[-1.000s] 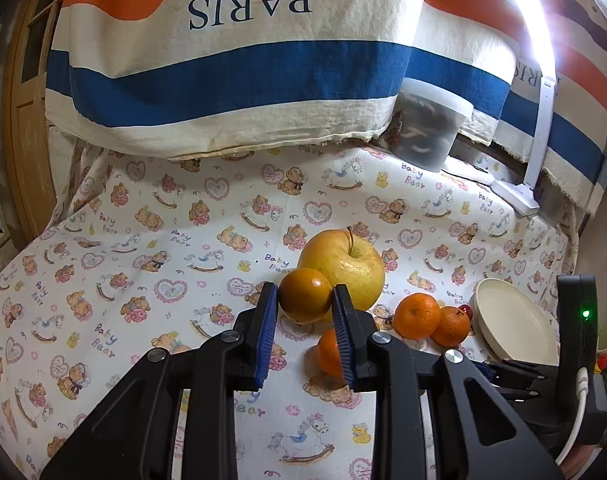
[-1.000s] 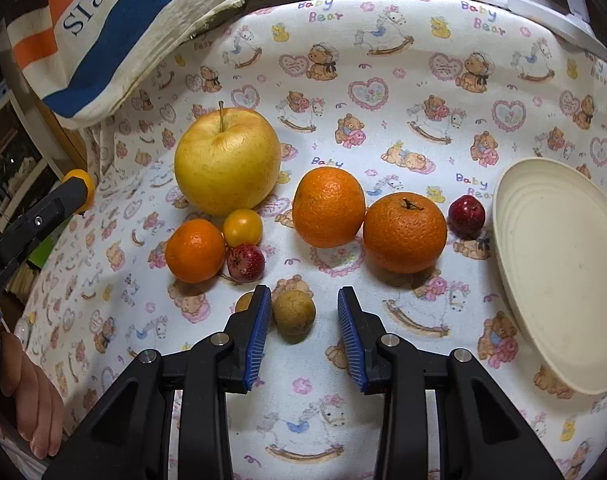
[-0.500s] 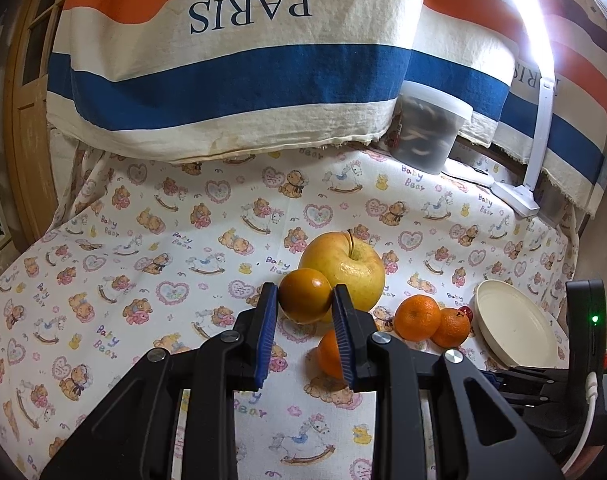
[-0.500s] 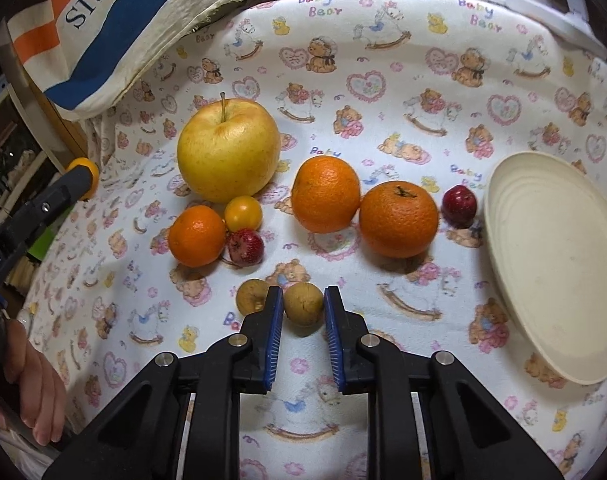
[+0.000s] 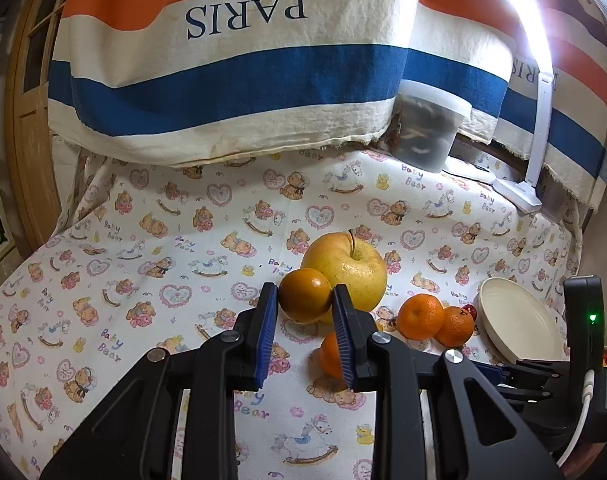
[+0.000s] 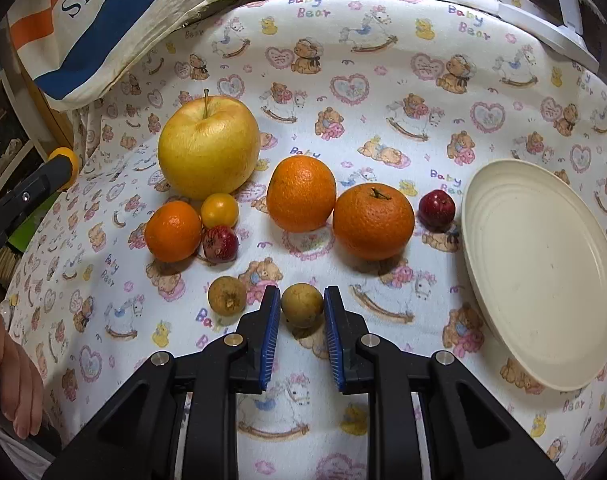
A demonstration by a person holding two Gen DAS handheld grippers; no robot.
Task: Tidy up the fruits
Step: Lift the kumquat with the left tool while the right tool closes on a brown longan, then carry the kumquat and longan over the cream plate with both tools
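Note:
My left gripper (image 5: 305, 300) is shut on a small orange (image 5: 304, 295) and holds it above the cloth, in front of a big yellow apple (image 5: 351, 270). My right gripper (image 6: 302, 304) is shut on a small brown round fruit (image 6: 302, 305) low over the cloth. A second brown fruit (image 6: 227, 295) lies just to its left. Two large oranges (image 6: 301, 194) (image 6: 373, 221), a small orange (image 6: 172, 231), a yellow cherry tomato (image 6: 219, 210) and two small red fruits (image 6: 220, 243) (image 6: 437, 205) lie on the cloth. A cream plate (image 6: 543, 268) sits at the right.
A striped PARIS cloth (image 5: 239, 56) hangs at the back. A plastic tub (image 5: 427, 128) and a white desk lamp (image 5: 539, 120) stand at the back right. The right gripper's body (image 5: 583, 360) is at the lower right. A hand (image 6: 11, 380) shows at the left edge.
My right gripper moved forward and closed on the brown fruit, then lifted it slightly. My left gripper has kept holding the small orange almost still.

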